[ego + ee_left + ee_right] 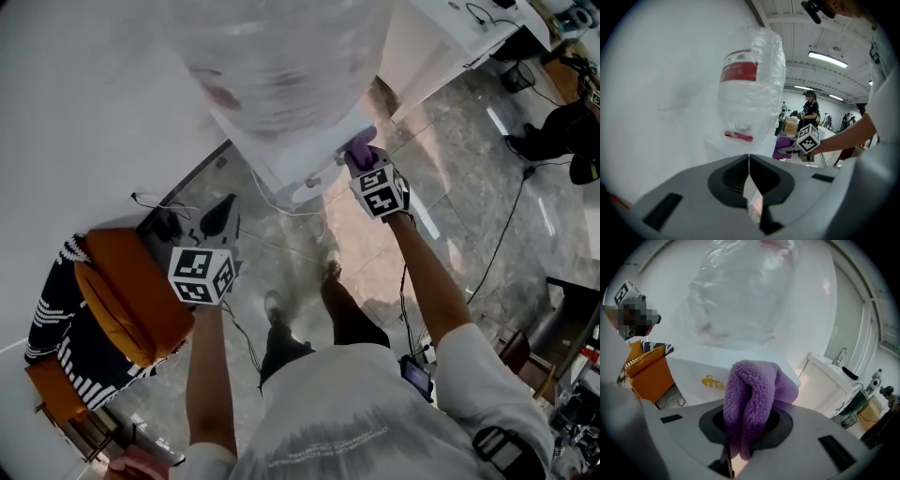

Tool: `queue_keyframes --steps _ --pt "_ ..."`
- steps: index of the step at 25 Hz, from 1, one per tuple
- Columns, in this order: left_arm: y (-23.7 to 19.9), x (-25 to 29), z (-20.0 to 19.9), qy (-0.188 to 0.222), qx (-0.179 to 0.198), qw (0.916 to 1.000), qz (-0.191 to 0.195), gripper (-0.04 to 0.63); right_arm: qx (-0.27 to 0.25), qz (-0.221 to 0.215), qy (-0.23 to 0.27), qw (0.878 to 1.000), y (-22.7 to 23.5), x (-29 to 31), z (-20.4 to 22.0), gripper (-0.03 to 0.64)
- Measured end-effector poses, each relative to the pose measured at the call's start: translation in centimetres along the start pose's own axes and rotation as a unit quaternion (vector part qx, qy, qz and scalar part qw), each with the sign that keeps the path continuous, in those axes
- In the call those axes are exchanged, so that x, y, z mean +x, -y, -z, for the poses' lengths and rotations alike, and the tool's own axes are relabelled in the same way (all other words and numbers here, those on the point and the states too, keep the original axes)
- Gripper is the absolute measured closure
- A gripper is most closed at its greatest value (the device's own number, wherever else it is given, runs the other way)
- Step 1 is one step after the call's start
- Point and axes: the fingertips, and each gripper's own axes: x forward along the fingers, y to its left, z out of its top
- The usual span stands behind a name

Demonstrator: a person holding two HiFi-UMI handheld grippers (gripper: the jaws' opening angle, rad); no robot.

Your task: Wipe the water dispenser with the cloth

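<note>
The white water dispenser [281, 155] stands against the wall, and its big bottle [281, 56] is wrapped in clear plastic. My right gripper [362, 156] is shut on a purple fleecy cloth [360, 143] and holds it at the dispenser's front right corner. In the right gripper view the cloth [752, 397] bulges up out of the jaws, in front of the dispenser's body [740, 366] with its yellow logo. My left gripper [221, 217] hangs left of the dispenser, apart from it. Its jaws [749, 161] are shut with nothing between them.
An orange chair [127, 291] with a striped cloth stands at the left by the wall. Cables [281, 214] trail over the stone floor below the dispenser. A white counter [450, 37] with a sink [836, 373] lies to the right. People [809, 110] stand far behind.
</note>
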Motion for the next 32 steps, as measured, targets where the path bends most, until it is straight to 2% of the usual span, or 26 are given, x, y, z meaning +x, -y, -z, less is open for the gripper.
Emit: queue_keyframes --steps 3,8,12,17,26,32 --pt "-0.1 -0.8 0.1 0.003 0.005 0.9999 0.010 0.578 -0.013 -0.025 0.000 1.000 -2.8 -0.2 -0.8 0.554" --pt "-0.1 -2.6 0.0 0.008 0.022 0.9996 0.018 0.578 0.009 -0.049 0.004 0.999 -6.7 -0.8 -1.6 0.554" --pt "-0.7 -4.9 1.6 0.003 0.016 0.9998 0.012 0.578 -0.003 -0.070 0.010 0.998 -10.8 -0.9 -2.3 0.554" --pt "-1.4 -7.7 3.2 0.003 0.011 0.9999 0.004 0.578 0.006 -0.094 0.007 0.995 -15.2 -0.9 -2.8 0.554" --pt "-2.4 -12.6 5.8 -0.007 0.018 0.9998 -0.008 0.578 0.035 -0.092 0.006 0.995 -18.8 -0.5 -3.3 0.554" --pt "-2.9 -15.8 6.4 0.003 0.015 0.9998 -0.013 0.578 0.047 -0.082 0.002 0.996 -21.4 -0.2 -3.9 0.554"
